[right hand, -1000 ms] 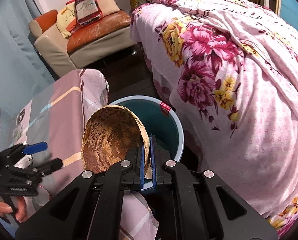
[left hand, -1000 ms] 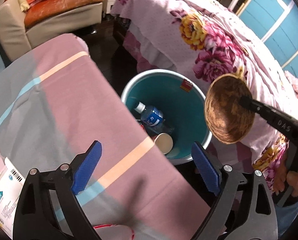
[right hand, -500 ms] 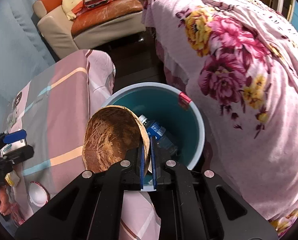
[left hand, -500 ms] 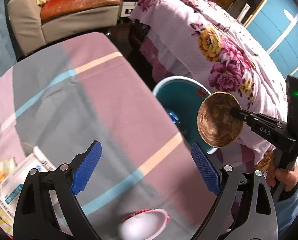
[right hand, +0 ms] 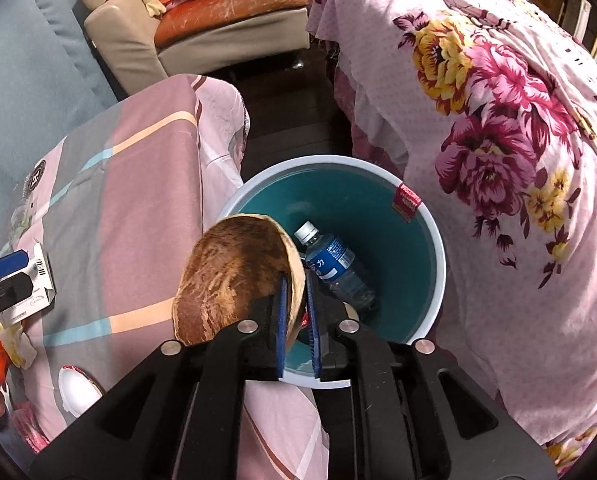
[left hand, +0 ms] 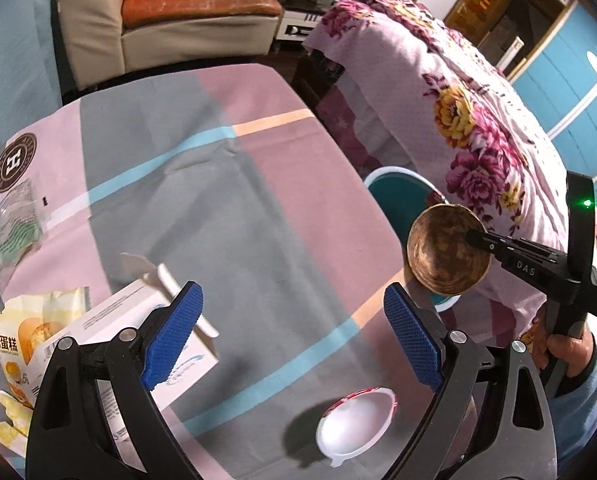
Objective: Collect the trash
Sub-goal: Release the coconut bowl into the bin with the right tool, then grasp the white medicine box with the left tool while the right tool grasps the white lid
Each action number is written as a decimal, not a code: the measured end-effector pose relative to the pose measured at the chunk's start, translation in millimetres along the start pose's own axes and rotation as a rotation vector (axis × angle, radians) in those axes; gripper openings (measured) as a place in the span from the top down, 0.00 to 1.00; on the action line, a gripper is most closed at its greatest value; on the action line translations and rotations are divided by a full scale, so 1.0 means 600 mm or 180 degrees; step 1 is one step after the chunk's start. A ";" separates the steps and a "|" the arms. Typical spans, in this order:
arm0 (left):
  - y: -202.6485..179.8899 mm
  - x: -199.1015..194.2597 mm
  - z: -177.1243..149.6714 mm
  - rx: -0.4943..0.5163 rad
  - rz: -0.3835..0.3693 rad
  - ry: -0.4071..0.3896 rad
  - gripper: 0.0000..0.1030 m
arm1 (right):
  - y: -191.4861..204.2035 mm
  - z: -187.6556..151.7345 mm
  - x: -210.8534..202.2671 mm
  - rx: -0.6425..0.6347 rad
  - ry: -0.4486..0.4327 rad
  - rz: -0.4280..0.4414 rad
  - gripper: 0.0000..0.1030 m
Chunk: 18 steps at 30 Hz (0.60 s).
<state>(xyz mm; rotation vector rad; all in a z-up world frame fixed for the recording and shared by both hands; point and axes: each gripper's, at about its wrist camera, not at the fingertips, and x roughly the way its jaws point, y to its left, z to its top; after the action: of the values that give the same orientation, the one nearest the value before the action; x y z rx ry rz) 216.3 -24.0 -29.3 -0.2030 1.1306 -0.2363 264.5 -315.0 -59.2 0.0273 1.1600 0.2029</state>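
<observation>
My right gripper (right hand: 296,308) is shut on the rim of a brown wooden bowl (right hand: 230,276) and holds it tilted over the near rim of a teal bin (right hand: 434,248). A blue-labelled water bottle (right hand: 334,266) lies in the bin. In the left wrist view the bowl (left hand: 446,254) hangs beside the table, in front of the bin (left hand: 398,194). My left gripper (left hand: 292,338) is open and empty above the table. Below it lie a white carton (left hand: 110,336), a white foil lid (left hand: 356,420) and a yellow cake wrapper (left hand: 22,340).
A striped cloth covers the table (left hand: 226,184). A clear bag with a brown round logo (left hand: 12,196) lies at its far left. A flowered bed (right hand: 498,120) stands right of the bin. A sofa (right hand: 218,16) is behind.
My left gripper has swung left from over the bin to over the table, bringing the carton, lid and wrapper into view. My right gripper keeps the bowl, and the bin shows fuller below it.
</observation>
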 end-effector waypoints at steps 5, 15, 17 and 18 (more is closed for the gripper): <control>0.015 -0.009 -0.006 -0.0046 -0.0004 -0.0021 0.10 | 0.018 0.000 -0.010 -0.0005 0.0013 0.0027 0.64; 0.036 -0.045 -0.031 -0.0097 0.0009 -0.0110 0.10 | 0.059 -0.005 -0.066 -0.0145 -0.0184 -0.0120 0.28; 0.044 -0.056 -0.039 -0.0133 0.0026 -0.0141 0.10 | 0.063 -0.007 -0.075 -0.0184 -0.0237 -0.0275 0.28; 0.048 -0.059 -0.041 -0.0149 0.0030 -0.0148 0.10 | 0.064 -0.010 -0.079 -0.0173 -0.0237 -0.0282 0.28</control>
<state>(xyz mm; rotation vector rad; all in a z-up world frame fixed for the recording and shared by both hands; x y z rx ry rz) 181.7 12.9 -16.8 -0.2434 1.0914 -0.1961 235.3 -286.2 -13.9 -0.0640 1.0786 0.1536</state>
